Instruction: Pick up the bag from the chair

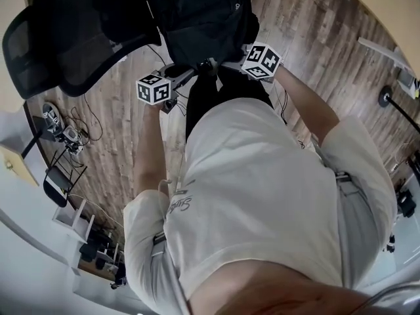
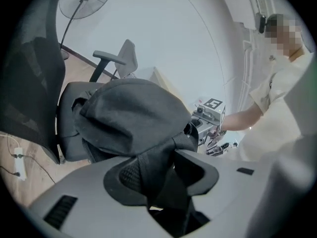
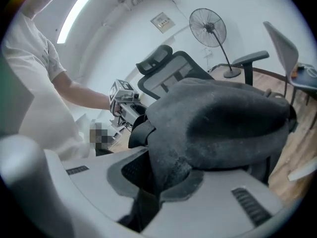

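left tongs (image 2: 166, 207) clenched on bag (image 2: 129, 108) strap (image 2: 156, 167); right tongs (image 3: 148, 195) clenched on bag, part unclear; tips hidden in head view.

Office: mesh swivel chair (image 1: 72, 38), pedestal fan (image 3: 208, 26)

The short-sleeved shirt (image 1: 262, 195) is white; left gripper (image 2: 166, 175) and right gripper (image 3: 153, 177) grey.

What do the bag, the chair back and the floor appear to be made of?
The bag: soft black woven fabric, matte, probably nylon; it folds and shows lint. The chair back: black mesh, semi-see-through, on a dark frame. The floor: wood-grain planks, real wood or laminate unclear.
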The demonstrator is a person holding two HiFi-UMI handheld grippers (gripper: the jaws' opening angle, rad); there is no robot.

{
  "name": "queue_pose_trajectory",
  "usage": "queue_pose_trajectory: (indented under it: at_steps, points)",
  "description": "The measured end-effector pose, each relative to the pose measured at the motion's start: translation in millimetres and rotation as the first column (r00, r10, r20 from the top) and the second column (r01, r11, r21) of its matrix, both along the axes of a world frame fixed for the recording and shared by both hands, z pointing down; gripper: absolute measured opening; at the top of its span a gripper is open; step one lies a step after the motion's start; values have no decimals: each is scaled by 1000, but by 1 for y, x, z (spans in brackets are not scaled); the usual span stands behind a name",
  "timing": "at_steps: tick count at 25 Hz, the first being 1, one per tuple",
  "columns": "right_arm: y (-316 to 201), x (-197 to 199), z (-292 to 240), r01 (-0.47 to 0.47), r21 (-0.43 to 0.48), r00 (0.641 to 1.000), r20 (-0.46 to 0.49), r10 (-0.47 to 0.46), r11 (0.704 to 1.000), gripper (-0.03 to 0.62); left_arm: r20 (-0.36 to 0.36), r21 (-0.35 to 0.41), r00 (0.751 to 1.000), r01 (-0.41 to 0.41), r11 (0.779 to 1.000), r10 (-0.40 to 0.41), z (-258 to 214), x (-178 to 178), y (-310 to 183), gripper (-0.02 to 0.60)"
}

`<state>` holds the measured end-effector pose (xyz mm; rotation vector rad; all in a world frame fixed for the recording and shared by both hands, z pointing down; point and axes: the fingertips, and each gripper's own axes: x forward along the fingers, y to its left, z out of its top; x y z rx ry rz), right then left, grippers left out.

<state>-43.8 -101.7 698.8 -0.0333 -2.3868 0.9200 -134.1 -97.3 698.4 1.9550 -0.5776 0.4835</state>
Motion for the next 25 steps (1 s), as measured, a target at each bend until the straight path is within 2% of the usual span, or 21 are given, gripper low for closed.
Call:
queue_pose_trajectory:
  at_steps: [4, 7, 10, 12, 17, 20, 23, 25]
  points:
    - [-37, -13, -19, -52, 55, 998, 43, 50, 997, 35, -48, 91, 996, 77, 993, -72, -22, -7, -36, 167]
    - [-57, -24, -30, -109, 52, 993, 50, 107, 993, 37, -96, 125, 992, 98, 987, -86, -33, -10, -56, 167]
    - [-74, -38, -38, -185, 35, 981, 69, 182, 982, 38, -181, 137, 980, 112, 984, -86, -42, -12, -73, 108]
    - [-83, -45, -44, -227, 30, 972, 69, 225, 973, 37, -205, 155, 975, 119, 981, -86, -48, -16, -82, 87]
    - [-100, -38, -53, -275, 43, 961, 10, 275, 960, 35, -187, 220, 982, 55, 974, -13, -59, -14, -96, 87]
    - [-108, -32, -63, -280, 42, 960, 10, 279, 959, 32, -183, 260, 982, -8, 966, 57, -67, -10, -101, 87]
    - [-122, -26, -83, -311, 30, 949, 55, 310, 950, 31, -164, 319, 973, -102, 942, 161, -83, -4, -113, 77]
    - [-133, -18, -97, -345, 26, 936, 88, 341, 938, 28, -162, 357, 965, -136, 924, 205, -99, 4, -123, 70]
